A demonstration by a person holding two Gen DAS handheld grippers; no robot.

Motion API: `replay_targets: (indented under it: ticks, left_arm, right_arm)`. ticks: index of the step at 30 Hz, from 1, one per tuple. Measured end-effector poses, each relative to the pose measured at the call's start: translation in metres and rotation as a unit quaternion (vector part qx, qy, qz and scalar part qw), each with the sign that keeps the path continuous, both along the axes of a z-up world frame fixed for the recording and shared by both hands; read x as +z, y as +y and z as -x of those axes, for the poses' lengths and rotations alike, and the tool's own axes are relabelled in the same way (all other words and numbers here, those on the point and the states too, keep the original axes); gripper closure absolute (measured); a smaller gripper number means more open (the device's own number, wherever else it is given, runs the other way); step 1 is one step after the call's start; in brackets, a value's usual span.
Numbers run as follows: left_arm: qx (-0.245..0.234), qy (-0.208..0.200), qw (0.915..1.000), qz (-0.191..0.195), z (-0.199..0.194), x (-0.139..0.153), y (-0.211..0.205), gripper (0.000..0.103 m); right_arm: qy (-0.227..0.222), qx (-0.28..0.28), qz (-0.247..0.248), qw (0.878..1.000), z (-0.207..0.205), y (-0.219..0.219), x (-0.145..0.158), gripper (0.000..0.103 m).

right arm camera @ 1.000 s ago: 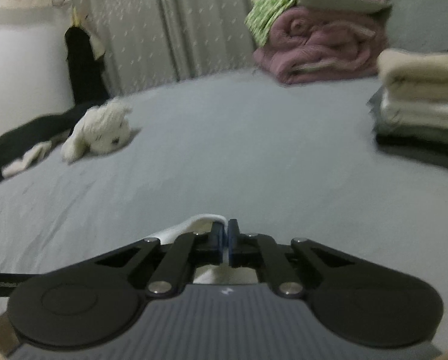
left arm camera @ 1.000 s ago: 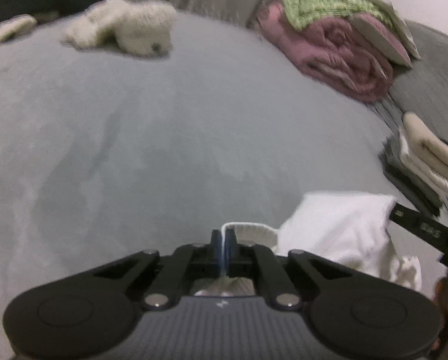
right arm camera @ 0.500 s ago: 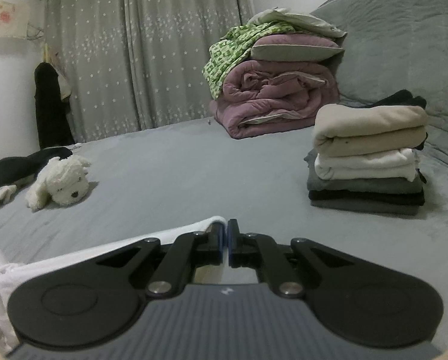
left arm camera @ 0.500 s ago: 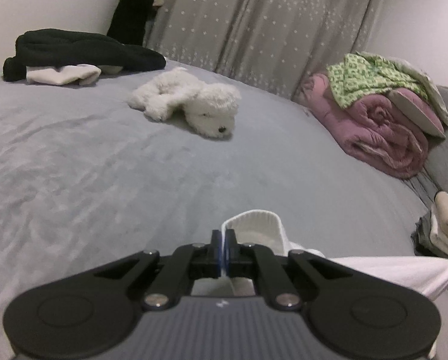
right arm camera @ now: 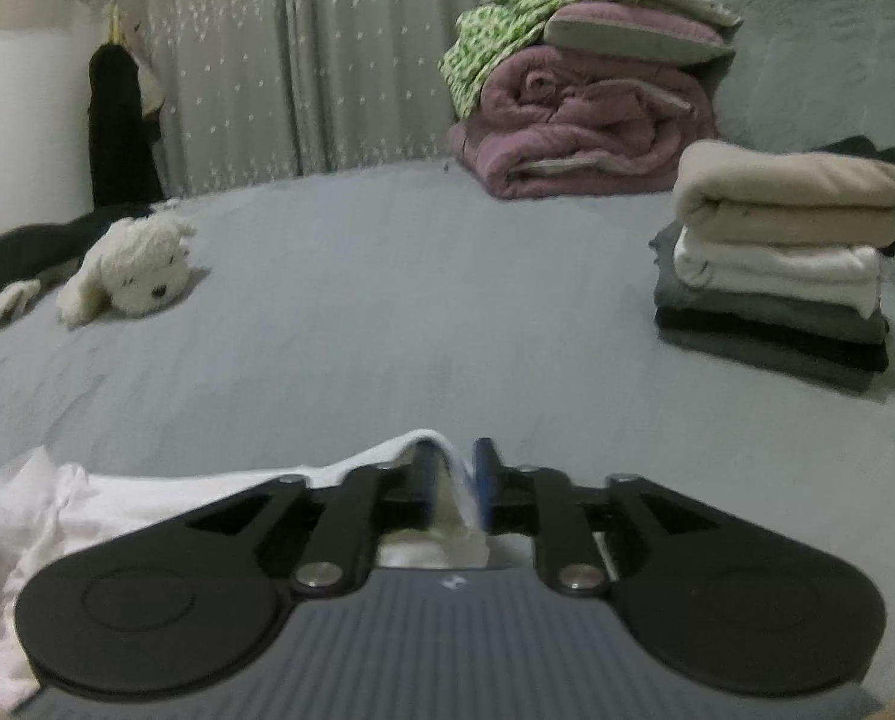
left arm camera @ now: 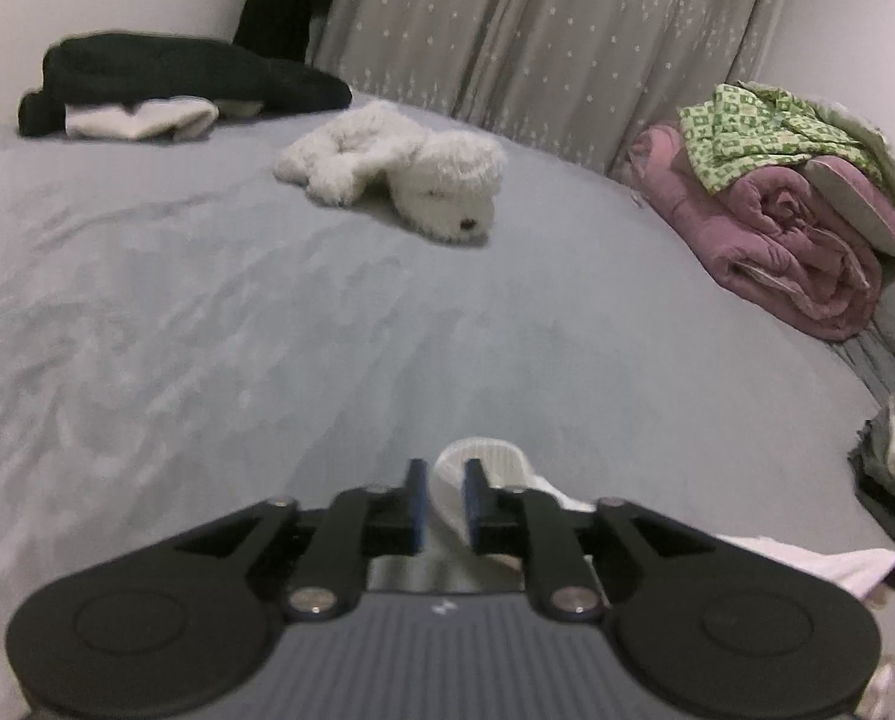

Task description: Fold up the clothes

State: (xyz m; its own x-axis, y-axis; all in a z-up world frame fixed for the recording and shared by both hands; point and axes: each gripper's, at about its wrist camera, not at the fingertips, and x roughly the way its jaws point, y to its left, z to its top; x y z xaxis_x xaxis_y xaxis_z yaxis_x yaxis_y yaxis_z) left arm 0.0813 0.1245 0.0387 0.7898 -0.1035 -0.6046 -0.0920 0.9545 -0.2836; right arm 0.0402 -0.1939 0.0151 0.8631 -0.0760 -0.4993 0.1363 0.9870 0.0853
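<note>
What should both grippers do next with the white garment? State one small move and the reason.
Probably back both grippers straight off. The left gripper and right gripper each have their jaws parted, with the white garment lying loose between the fingers on the grey bed, so it looks set down, not gripped.

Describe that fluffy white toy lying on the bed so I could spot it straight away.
Start at the dotted grey curtain behind the grey bed. Just before it, beside a heap of black clothing, lies a fluffy white plush dog, sprawled flat. Unlike the clothing around it, it has a face with a dark nose.
</note>
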Motion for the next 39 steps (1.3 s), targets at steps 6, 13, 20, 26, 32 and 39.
replay_targets:
  ticks: [6,13,20,26,32,39]
  left_arm:
    - [-0.016,0.036,0.999,0.019,0.012,-0.006,0.002,0.066]
    - [-0.019,0.061,0.9972,0.039,0.035,-0.012,0.009,0.066]
    - [-0.023,0.071,0.996,0.048,0.056,-0.013,0.015,0.066]
    - [-0.029,0.078,0.9952,0.052,0.068,-0.017,0.016,0.066]
    - [-0.043,0.085,0.9939,0.054,0.073,-0.022,0.013,0.067]
    - [-0.06,0.091,0.993,0.046,0.074,-0.026,0.005,0.083]
  right_arm:
    - [0.002,0.045,0.011,0.999,0.024,0.011,0.006,0.044]
    - [0.03,0.129,0.01,0.991,0.051,0.037,0.002,0.044]
    - [0.051,0.194,0.0,0.98,0.062,0.071,-0.003,0.044]
    - [0.069,0.237,-0.007,0.969,0.06,0.109,-0.011,0.044]
    - [0.089,0.239,0.025,0.967,0.054,0.135,-0.028,0.052]
    - [0.083,0.208,0.005,0.974,0.053,0.116,-0.027,0.093]
